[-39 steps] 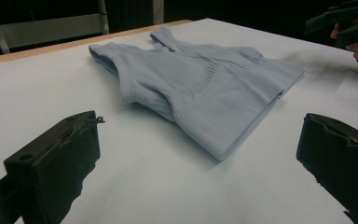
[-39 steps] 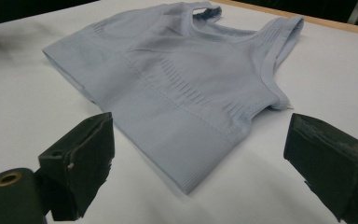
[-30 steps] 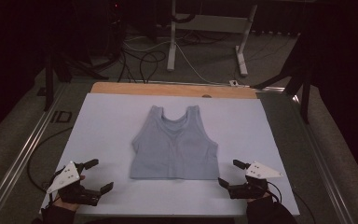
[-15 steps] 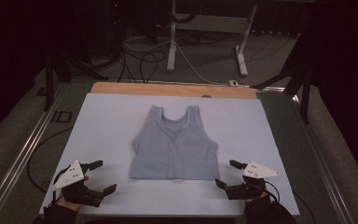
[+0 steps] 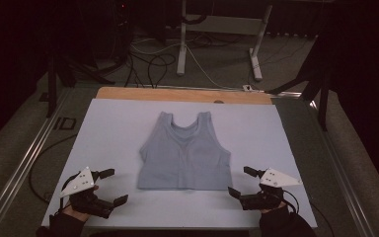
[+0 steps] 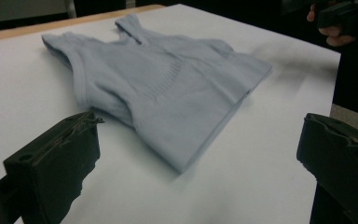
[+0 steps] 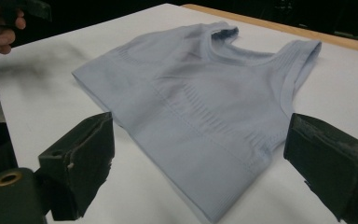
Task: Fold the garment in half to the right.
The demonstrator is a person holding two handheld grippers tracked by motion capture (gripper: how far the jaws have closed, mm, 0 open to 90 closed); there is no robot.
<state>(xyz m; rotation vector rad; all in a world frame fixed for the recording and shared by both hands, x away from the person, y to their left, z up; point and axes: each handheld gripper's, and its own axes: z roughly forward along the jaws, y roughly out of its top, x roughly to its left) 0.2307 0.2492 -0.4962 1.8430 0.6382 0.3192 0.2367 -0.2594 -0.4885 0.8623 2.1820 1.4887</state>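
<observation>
Both black two-jaw tools stand wide apart and hold nothing: the left gripper (image 5: 109,186) and the right gripper (image 5: 241,181) sit just beside the bottom corners of a pale grey-blue knit tank top (image 5: 184,152), lying flat mid-way on the white table sheet (image 5: 113,128).

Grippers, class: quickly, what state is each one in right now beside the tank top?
Left gripper: open, holding nothing, just off the tank top at its lower left corner.
Right gripper: open, holding nothing, just off its lower right corner.
</observation>
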